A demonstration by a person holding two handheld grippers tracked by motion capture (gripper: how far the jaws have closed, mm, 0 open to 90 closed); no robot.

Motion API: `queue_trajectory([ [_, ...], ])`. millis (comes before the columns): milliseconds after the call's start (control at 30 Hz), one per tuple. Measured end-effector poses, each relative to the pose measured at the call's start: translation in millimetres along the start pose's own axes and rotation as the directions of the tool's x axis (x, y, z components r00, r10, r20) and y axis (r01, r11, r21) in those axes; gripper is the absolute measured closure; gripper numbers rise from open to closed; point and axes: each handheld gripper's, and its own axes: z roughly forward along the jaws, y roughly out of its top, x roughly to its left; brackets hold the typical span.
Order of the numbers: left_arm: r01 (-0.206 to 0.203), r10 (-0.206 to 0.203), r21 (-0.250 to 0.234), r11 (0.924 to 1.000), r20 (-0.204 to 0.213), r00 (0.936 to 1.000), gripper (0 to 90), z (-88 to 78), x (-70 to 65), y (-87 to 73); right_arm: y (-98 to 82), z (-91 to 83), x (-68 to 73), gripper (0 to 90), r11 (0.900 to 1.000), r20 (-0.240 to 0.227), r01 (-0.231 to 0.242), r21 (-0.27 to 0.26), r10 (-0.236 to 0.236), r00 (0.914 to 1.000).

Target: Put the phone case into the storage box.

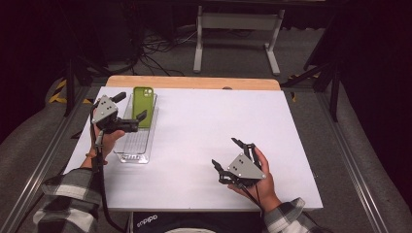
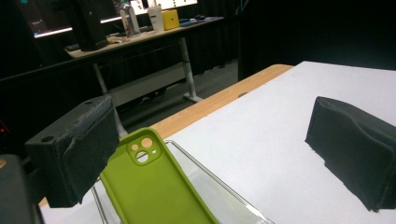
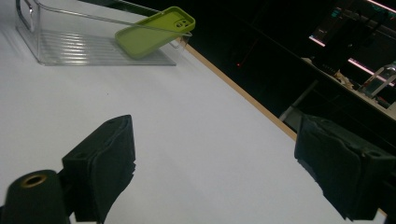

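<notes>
The green phone case [image 1: 144, 106] lies tilted in the clear tray [image 1: 132, 154], its camera end propped up on the tray's far rim, lower end down on the ribbed floor. The tray sits at the left of the white counter [image 1: 204, 131]. The left tongs [image 1: 130, 108] hang spread right over the tray, just beside the case, gripping nothing. The right tongs [image 1: 227, 153], also spread and empty, hover over bare counter well apart at the near right

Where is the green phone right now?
In the high view the green phone leans in the far end of the clear tray, at the table's left side, just beyond the left gripper.
</notes>
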Motion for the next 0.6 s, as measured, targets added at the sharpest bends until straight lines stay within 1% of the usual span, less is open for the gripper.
queue_trajectory([
  [33, 0.004, -0.004, -0.006, 1.0, -0.001, 1.0, 3.4, -0.1, -0.4, -0.1, 0.0, 0.3, 0.4, 9.3, 1.0, 0.002, -0.003, -0.002, 0.003, 1.0],
  [67, -0.003, 0.003, -0.003, 1.0, -0.002, 1.0, 3.4, -0.5, -0.1, 0.1, -0.1, 0.5, 0.6, 9.0, 1.0, 0.0, -0.005, 0.0, 0.005, 1.0],
  [200, -0.003, 0.003, -0.008, 1.0, -0.005, 1.0, 3.4, -0.7, -1.6, 1.0, -0.7, 0.4, 1.7, 6.5, 1.0, -0.007, -0.007, 0.003, 0.007, 0.9999],
  [400, -0.008, 0.008, -0.005, 1.0, 0.006, 0.9999, 3.5, -3.1, -3.8, 2.3, 1.2, 0.3, 2.3, 4.2, 1.0, 0.001, -0.022, -0.005, 0.022, 0.9998],
  [567, -0.012, 0.012, -0.007, 0.9999, 0.007, 0.9999, 3.5, -4.3, -6.0, 3.8, 1.4, -0.1, 3.6, 4.4, 1.0, -0.001, -0.014, -0.004, 0.014, 0.9999],
  [600, -0.013, 0.013, -0.008, 0.9999, 0.013, 0.9998, 3.7, -5.0, -7.1, 4.2, 1.6, -0.5, 3.7, 4.4, 1.0, 0.001, -0.013, -0.006, 0.013, 0.9999],
])
